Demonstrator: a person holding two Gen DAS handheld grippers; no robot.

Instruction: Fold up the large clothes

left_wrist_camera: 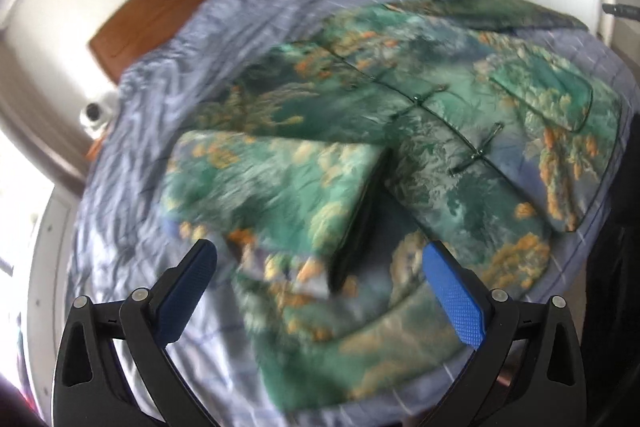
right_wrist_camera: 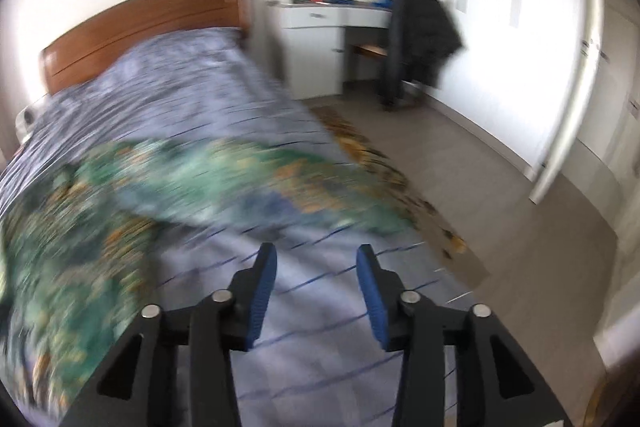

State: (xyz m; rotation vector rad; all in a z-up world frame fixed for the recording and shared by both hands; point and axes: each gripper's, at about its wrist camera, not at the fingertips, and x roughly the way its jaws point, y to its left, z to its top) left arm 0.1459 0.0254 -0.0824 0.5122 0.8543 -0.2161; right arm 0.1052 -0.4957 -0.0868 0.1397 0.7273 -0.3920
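A large green padded jacket (left_wrist_camera: 420, 131) with orange and blue landscape print lies spread front-up on the bed, its knot buttons along the middle. Its near sleeve (left_wrist_camera: 272, 183) lies folded across toward the body. My left gripper (left_wrist_camera: 320, 259) is open and empty, hovering just above the sleeve's cuff end. In the right wrist view the jacket (right_wrist_camera: 168, 195) is blurred, its far sleeve stretching to the bed's right edge. My right gripper (right_wrist_camera: 316, 267) is open and empty above bare bedcover in front of that sleeve.
The bed has a blue-grey patterned cover (right_wrist_camera: 180, 87) and a wooden headboard (right_wrist_camera: 140, 23). A white desk (right_wrist_camera: 320, 39) and a dark coat on a chair (right_wrist_camera: 424, 39) stand by the far wall. A patterned rug (right_wrist_camera: 384, 171) lies on the floor beside the bed.
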